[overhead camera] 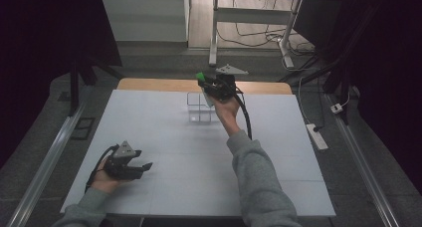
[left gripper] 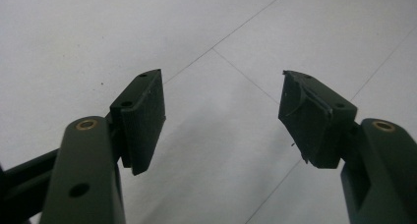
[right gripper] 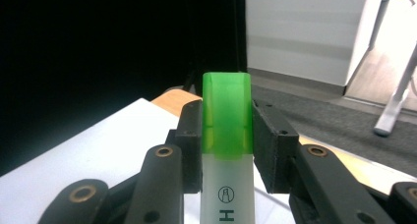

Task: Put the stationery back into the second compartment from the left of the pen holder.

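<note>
Two jaws of the right hand-held gripper [right gripper: 227, 145] pinch a green-capped highlighter [right gripper: 227, 135]; the left hand-held gripper [left gripper: 221, 121] is spread above the bench [left gripper: 221, 32].

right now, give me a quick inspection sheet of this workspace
surface: white sheet over a wooden table, seams visible
job's things: green-capped highlighter clamped in the right gripper; clear container standing mid-table
clutter: nothing seen on the sheet
grippers: right gripper raised beside the container, shut on the highlighter; left gripper low near the front left, jaws apart, holding nothing
cables: black cable trailing along the right forearm; loose cables and a power strip on the floor
surroundings: dark room, carpet, white desk frame behind
</note>
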`<state>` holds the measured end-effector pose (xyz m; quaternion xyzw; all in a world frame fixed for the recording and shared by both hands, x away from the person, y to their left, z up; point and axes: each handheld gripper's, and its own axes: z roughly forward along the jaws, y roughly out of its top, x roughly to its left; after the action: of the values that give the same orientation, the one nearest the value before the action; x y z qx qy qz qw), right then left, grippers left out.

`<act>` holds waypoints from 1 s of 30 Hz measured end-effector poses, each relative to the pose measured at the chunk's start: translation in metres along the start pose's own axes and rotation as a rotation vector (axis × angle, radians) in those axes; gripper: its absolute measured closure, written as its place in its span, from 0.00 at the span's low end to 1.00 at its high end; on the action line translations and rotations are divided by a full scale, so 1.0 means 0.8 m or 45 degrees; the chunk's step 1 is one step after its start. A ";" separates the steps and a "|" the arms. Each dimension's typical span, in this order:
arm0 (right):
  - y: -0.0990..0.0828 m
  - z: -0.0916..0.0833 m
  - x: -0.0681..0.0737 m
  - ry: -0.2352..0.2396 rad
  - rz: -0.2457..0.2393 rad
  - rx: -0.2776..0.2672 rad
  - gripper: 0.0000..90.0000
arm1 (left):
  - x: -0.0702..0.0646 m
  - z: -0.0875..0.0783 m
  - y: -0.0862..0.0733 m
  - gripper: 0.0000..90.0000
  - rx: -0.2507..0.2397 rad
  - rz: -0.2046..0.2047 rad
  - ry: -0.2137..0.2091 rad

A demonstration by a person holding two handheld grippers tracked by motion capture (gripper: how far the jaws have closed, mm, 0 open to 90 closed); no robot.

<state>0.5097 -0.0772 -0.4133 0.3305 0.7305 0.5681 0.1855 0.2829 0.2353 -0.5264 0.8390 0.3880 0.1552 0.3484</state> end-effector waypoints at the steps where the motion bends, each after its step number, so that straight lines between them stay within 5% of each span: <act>1: -0.001 0.004 -0.002 -0.006 0.005 -0.005 0.74 | 0.000 0.000 0.000 0.38 0.001 -0.001 0.001; 14: -0.014 0.035 -0.021 -0.013 0.083 -0.057 0.74 | 0.001 0.002 -0.001 0.37 0.017 0.007 0.006; 18: -0.020 0.038 -0.020 -0.016 0.064 -0.022 0.70 | 0.000 0.002 -0.001 0.37 0.019 0.011 0.007; 30: -0.024 0.005 -0.018 -0.011 0.023 0.033 0.61 | 0.000 0.003 -0.002 0.37 0.023 0.015 0.010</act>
<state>0.5172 -0.0867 -0.4339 0.3417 0.7340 0.5588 0.1792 0.2836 0.2352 -0.5289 0.8438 0.3858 0.1570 0.3384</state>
